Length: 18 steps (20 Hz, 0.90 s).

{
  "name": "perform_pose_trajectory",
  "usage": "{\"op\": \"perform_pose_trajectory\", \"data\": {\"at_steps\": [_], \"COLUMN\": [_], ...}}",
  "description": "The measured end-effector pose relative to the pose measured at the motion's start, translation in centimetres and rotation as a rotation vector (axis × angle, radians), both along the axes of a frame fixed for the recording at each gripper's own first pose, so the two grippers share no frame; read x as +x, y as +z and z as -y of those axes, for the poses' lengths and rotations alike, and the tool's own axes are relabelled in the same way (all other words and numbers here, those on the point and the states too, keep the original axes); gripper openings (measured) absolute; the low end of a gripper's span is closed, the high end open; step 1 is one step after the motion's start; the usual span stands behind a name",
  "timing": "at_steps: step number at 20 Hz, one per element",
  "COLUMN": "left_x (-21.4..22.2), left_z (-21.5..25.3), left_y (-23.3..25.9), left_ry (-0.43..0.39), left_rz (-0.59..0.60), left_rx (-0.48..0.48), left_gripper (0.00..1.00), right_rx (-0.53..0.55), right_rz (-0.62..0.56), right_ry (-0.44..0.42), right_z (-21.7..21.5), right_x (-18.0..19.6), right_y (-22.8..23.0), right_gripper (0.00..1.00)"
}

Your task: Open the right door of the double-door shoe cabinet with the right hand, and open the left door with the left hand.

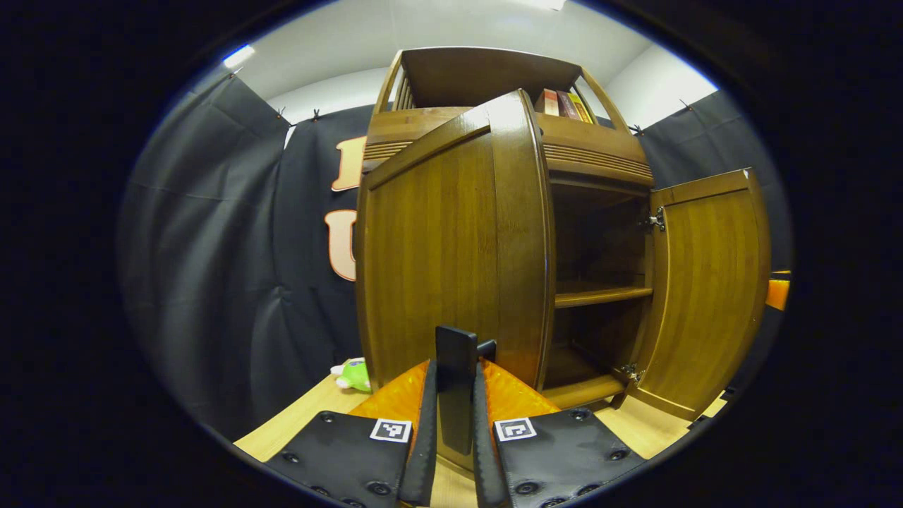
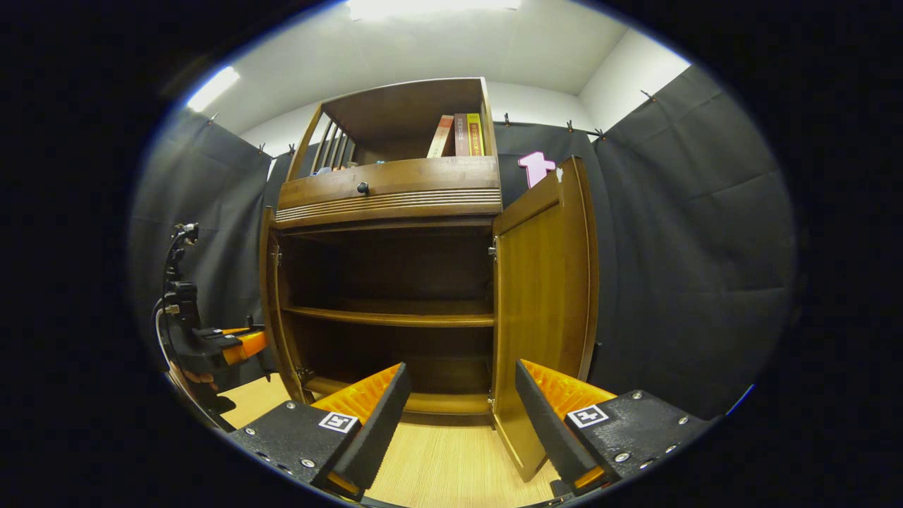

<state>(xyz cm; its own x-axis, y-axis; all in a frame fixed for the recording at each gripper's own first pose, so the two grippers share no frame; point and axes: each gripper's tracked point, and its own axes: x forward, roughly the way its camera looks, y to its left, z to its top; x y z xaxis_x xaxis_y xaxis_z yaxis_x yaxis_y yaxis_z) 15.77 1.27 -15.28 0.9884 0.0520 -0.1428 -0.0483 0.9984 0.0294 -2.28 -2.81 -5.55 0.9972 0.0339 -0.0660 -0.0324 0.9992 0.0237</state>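
The brown wooden shoe cabinet [image 2: 384,194] stands with both doors swung out. In the left gripper view the left door [image 1: 444,254] looms close. My left gripper [image 1: 455,374] is shut on its black upright handle [image 1: 455,349]. The right door [image 1: 705,296] hangs wide open past the empty shelves [image 1: 600,295]. In the right gripper view my right gripper [image 2: 458,423] is open and low in front of the cabinet, holding nothing. The right door [image 2: 540,282] stands just behind its right finger [image 2: 547,416]. The left gripper [image 2: 226,346], held by a hand, shows at the far left beside the cabinet.
Books [image 2: 457,135] stand in the cabinet's open top shelf, above a drawer with a dark knob [image 2: 362,188]. A green soft toy [image 1: 353,374] lies on the light wooden floor [image 2: 437,466] left of the cabinet. Black cloth walls close in on both sides.
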Motion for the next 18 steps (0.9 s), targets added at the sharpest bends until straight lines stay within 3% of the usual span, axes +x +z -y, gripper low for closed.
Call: {"op": "perform_pose_trajectory", "data": {"at_steps": [7,12,13,15,16,18], "left_x": [-3.0,-4.0,-4.1,-4.2,-4.3,-4.1], "left_z": [-5.3,-12.3,-12.6,-13.5,-14.0,-15.0], "left_y": [0.9,1.2,1.7,1.2,1.3,1.3], "left_ry": [0.031,0.106,0.068,0.028,0.012,-0.025], "left_rz": [0.009,0.026,0.03,0.023,0.026,0.029], "left_rx": [0.019,0.04,0.006,-0.023,-0.013,-0.008], "left_gripper": [0.22,0.17,0.16,0.01,0.08,0.08], "right_rx": [0.005,-0.014,-0.019,-0.025,-0.03,-0.042], "right_rz": [0.005,-0.004,-0.004,-0.004,-0.004,-0.003], "right_ry": [-0.007,-0.029,-0.033,-0.039,-0.039,-0.043], "right_z": [-1.8,-3.7,-4.3,-5.4,-5.9,-6.1], "right_x": [0.2,0.4,0.2,0.2,0.2,0.6], "right_y": [0.0,-0.8,-0.9,-0.9,-0.9,-0.6], "right_gripper": [0.92,0.92,0.92,0.92,0.92,0.92]}}
